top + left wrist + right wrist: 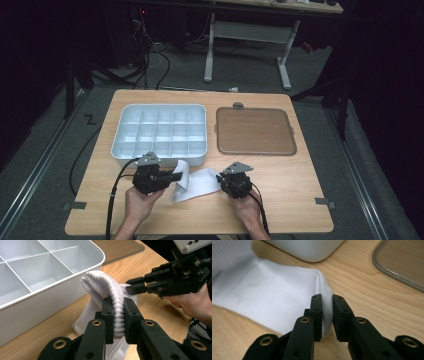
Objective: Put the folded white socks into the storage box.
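1. While the white sock (196,183) lay on the worktop (280,185) just in front of the white compartment tray (131,112), both grippers had hold of it, one at each end.
2. At the ribbed cuff, the left gripper (117,312) had its jaws closed on a folded hump of knit; the ribs bulged out above the pads, so the fabric looked thick, springy and easy to compress.
3. At the other end, the right gripper (327,312) pinched a thin edge of the smooth foot part, with only a little cloth caught between its jaws.
4. Judging by the way it draped and creased between the two grips, the sock was light, limp and without any stiffness; it would sag, fold or twist wherever it was left unsupported.
5. It looked neither fragile nor slippery, since the knit gave the pads plenty to bite on.
6. The cuff seemed the safer place to take hold, being doubled and bulky; the thin edge at the right could slide free under a sharp tug, so a deeper bite there would probably serve better.
7. Beside the tray, the brown lid (255,131) lay flat, apart from the sock.
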### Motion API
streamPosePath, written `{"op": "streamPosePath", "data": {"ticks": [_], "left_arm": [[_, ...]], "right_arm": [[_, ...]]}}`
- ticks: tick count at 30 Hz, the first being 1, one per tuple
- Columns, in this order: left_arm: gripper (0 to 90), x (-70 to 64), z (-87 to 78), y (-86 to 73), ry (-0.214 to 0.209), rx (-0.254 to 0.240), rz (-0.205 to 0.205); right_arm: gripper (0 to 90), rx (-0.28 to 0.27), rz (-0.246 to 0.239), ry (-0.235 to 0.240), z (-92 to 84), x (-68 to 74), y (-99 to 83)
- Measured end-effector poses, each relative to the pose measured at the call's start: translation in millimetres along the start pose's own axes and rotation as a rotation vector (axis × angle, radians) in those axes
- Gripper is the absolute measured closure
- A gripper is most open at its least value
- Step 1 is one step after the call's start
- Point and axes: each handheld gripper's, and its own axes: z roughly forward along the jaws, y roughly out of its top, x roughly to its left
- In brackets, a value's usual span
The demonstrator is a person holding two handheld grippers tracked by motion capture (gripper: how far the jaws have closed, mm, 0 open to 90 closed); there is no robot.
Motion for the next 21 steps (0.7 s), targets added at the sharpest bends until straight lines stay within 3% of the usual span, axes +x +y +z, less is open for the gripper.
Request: {"op": "streamPosePath", "data": {"ticks": [21], "left_arm": [[81.1,-1.8,6.1,-10.6,0.010,0.052,0.035]], "right_arm": [[83.2,-0.021,0.033,0.072,-3.7,24.1,-10.2]]}}
